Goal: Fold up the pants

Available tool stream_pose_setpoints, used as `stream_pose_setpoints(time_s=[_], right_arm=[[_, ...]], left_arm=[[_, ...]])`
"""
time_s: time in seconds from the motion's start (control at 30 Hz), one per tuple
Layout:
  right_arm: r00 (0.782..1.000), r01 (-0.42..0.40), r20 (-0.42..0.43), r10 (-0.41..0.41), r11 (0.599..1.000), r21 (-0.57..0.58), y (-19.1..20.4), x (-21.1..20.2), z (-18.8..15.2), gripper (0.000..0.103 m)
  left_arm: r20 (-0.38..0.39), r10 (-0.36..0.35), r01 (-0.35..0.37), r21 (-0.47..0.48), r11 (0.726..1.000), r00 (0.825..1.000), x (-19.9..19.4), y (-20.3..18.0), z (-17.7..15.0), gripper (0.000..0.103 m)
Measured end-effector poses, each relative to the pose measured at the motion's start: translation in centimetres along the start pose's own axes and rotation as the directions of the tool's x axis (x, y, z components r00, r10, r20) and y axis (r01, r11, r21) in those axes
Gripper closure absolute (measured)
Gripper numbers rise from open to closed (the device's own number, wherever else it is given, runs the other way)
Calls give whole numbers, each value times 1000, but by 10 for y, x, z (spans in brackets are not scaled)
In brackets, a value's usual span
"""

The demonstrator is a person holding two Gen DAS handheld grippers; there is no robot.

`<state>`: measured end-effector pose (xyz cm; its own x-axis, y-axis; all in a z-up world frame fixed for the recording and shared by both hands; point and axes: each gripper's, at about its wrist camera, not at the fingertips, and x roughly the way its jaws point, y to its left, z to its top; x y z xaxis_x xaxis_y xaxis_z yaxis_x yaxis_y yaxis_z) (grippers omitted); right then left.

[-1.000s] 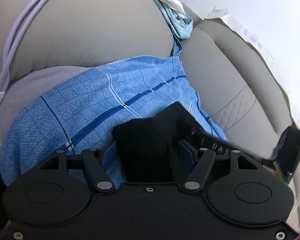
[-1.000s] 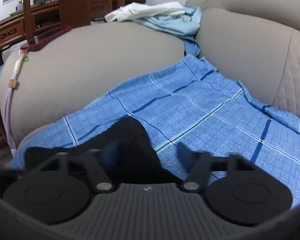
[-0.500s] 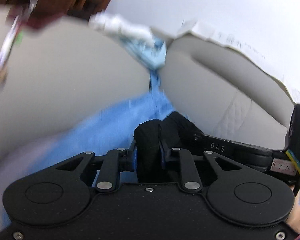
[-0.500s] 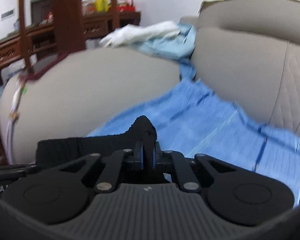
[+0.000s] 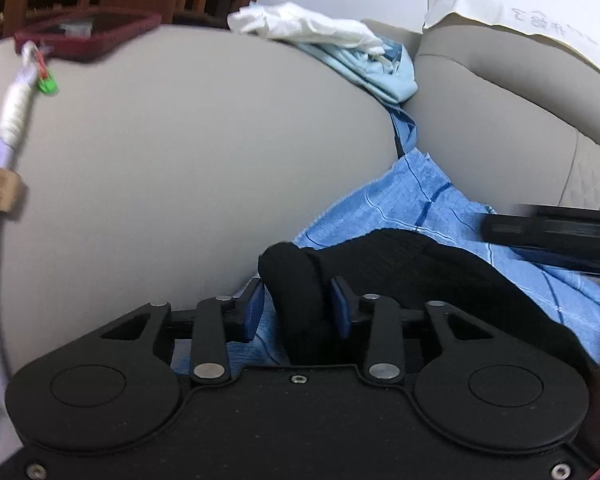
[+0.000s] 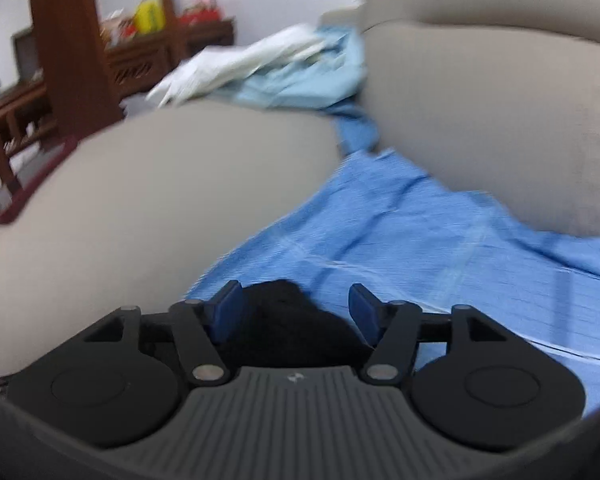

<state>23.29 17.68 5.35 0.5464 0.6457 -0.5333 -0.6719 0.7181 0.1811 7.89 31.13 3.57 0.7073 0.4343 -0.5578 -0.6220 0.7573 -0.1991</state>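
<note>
The black pants lie on a blue checked cloth spread over the sofa seat. My left gripper has its blue pads apart on either side of a bunched fold of the pants; the left pad stands clear of the cloth. My right gripper is open wide, with black pants fabric lying loose between its fingers. The right gripper's body shows at the right edge of the left wrist view.
A beige sofa armrest bulges on the left, the backrest on the right. White and light blue clothes lie on top of the armrest. A lavender cable hangs at the far left. Wooden furniture stands behind.
Both grippers shut on the black pants half a second ago and have now opened. Both views have swung upward and toward the armrest.
</note>
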Motion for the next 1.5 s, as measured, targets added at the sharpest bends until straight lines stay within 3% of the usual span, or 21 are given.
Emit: stream_pose_setpoints(time_s=[0.1,0.13,0.2,0.3,0.37,0.47,0.5,0.53,0.6,0.7,0.8,0.9,0.97,1.0,1.03,1.07,1.13,1.23,1.4,1.47,1.5], right_arm=[[989,131,68,-132,991,27,-35,-67,-7,16],[974,206,87,-209,978,38,-51,-93,-13,12],[916,385,95,-389,921,55,-86,-142,-28,12],[746,660,17,-666,742,117,-147,-210,-61,11],[622,776,-66,-780,603,187,-188,-256,-90,11],[468,861,-189,-863,398,316,-244,-327,-135,11],[440,866,-207,-874,353,354,-257,-345,-145,11],[429,863,-217,-877,327,385,-268,-359,-152,11],[442,841,-226,-868,313,442,-284,-378,-162,12],[495,814,-212,-843,364,453,-303,-381,-157,12],[482,842,-242,-842,370,392,-327,-366,-144,12],[509,842,-336,-793,378,385,-361,-345,-139,15],[524,837,-439,-730,348,422,-387,-335,-148,36],[517,827,-423,-744,307,471,-389,-342,-153,50],[502,822,-427,-752,261,507,-391,-349,-154,86],[486,818,-437,-757,217,533,-392,-358,-157,95],[501,782,-402,-767,201,590,-387,-378,-163,96],[422,786,-347,-838,147,601,-360,-419,-173,97],[361,699,-285,-888,55,713,-305,-487,-213,97],[317,690,-313,-895,-8,724,-284,-500,-239,98],[309,691,-330,-892,-27,722,-279,-505,-250,98]], left_arm=[[72,42,-41,-22,999,997,-18,-5,-5,65],[102,47,-45,-20,999,994,-25,-5,-4,65],[151,22,-22,-4,1000,988,-38,-11,-4,65],[154,-96,94,20,995,983,-51,-26,-6,65],[102,-192,188,41,981,976,-54,-37,-10,65],[6,-274,273,66,960,962,-52,-54,-21,65],[-24,-277,278,84,957,961,-51,-60,-26,65],[-51,-270,274,104,956,961,-47,-67,-31,65],[-97,-241,252,130,959,966,-41,-74,-42,66],[-72,-195,206,193,959,978,-40,-80,-53,70],[-62,-176,186,221,957,982,-40,-83,-59,70],[-63,-179,188,197,962,982,-37,-81,-59,70],[-73,-180,190,171,967,981,-36,-79,-57,70],[-80,-182,193,158,968,980,-37,-78,-56,70],[-86,-186,197,146,969,979,-38,-77,-55,70],[-89,-189,201,137,970,978,-37,-76,-53,70],[-91,-194,205,137,969,977,-36,-75,-53,70],[-86,-189,200,159,967,978,-37,-76,-54,70],[-94,-179,193,163,968,979,-36,-79,-52,70],[-101,-181,196,162,967,978,-36,-79,-51,70],[-106,-182,198,163,967,978,-36,-79,-50,70]])
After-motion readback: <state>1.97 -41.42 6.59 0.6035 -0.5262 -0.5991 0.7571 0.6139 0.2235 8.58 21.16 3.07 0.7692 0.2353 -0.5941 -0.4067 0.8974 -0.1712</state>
